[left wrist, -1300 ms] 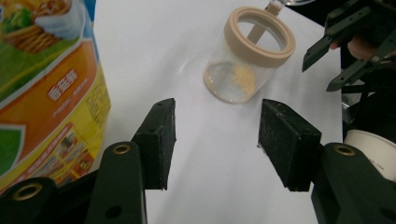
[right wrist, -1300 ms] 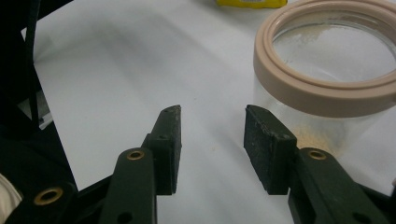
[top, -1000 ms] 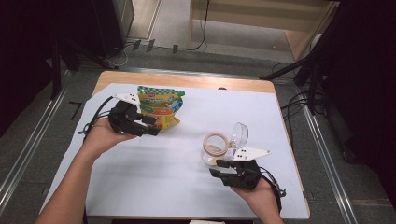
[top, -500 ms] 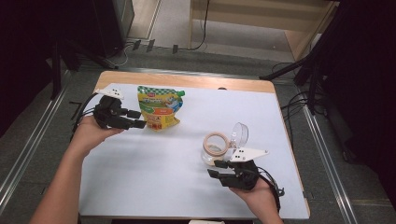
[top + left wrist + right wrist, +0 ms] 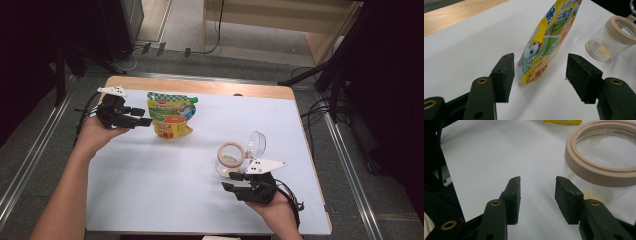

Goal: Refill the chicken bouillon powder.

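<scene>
A yellow and green stand-up pouch (image 5: 170,116) stands upright at the far left of the white sheet. My left gripper (image 5: 141,116) lies just left of it, open. In the left gripper view the pouch (image 5: 546,42) rises a little beyond my left gripper (image 5: 541,70), and neither pad touches it. Those jaws have just been opening. A clear jar (image 5: 229,159) with a beige rim stands near the right, its clear lid (image 5: 256,145) tipped open. My right gripper (image 5: 227,181) lies just in front of it, open. In the right gripper view nothing is inside my right gripper (image 5: 537,187); the jar (image 5: 584,165) sits off its right jaw.
A white sheet (image 5: 150,190) covers the table, and a strip of bare wood (image 5: 200,86) shows along the far edge. Metal rails run along both sides of the table. Cables lie on the floor behind it.
My left gripper has drawn back to the left, off the pouch, which stays standing where it was. The right hand and the jar have not moved.
</scene>
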`<control>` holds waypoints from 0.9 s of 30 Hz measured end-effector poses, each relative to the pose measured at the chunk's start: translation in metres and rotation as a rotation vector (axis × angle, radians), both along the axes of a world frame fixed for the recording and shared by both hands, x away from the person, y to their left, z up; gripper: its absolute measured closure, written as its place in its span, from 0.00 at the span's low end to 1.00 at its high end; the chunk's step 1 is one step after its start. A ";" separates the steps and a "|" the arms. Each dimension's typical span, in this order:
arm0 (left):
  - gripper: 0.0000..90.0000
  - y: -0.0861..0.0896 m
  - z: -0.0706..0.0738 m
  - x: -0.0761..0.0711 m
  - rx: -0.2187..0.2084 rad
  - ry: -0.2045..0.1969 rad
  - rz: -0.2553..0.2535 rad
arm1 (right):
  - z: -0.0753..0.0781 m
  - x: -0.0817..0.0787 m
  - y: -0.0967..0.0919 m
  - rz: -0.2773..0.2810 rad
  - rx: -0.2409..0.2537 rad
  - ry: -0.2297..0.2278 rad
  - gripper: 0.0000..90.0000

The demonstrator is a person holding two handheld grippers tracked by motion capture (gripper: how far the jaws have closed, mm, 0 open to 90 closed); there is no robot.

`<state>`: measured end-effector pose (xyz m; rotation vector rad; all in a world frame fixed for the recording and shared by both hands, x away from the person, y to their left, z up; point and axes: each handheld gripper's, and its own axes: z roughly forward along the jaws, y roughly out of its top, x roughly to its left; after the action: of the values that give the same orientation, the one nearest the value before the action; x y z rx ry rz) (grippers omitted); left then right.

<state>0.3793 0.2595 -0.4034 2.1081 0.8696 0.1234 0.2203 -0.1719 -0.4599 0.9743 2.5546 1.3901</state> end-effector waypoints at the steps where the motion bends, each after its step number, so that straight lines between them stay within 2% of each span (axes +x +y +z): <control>1: 0.46 -0.002 0.000 0.001 0.001 -0.004 0.001 | 0.000 0.000 0.000 -0.001 0.000 0.001 0.64; 12: 0.53 -0.027 0.004 0.010 0.012 -0.019 -0.033 | -0.002 -0.002 0.005 0.005 -0.005 -0.001 0.64; 16: 0.60 -0.035 0.006 0.013 0.021 -0.037 -0.032 | -0.002 -0.004 0.010 0.017 -0.001 -0.001 0.63; 18: 0.65 -0.038 0.007 0.013 0.011 -0.049 -0.035 | -0.001 -0.004 0.014 0.019 0.006 0.001 0.62; 20: 0.71 -0.040 0.007 0.014 -0.001 -0.038 -0.042 | 0.000 -0.004 0.021 0.036 0.013 -0.001 0.62; 25: 0.78 -0.041 0.006 0.014 -0.015 -0.020 -0.046 | 0.004 -0.004 0.032 0.059 0.024 -0.020 0.61; 27: 0.89 -0.045 0.006 0.012 -0.015 -0.028 -0.058 | 0.007 -0.001 0.043 0.074 0.033 -0.030 0.60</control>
<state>0.3908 0.2148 -0.3971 2.1110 0.7904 0.1151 0.2193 -0.1293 -0.4528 0.8652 2.5790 1.4582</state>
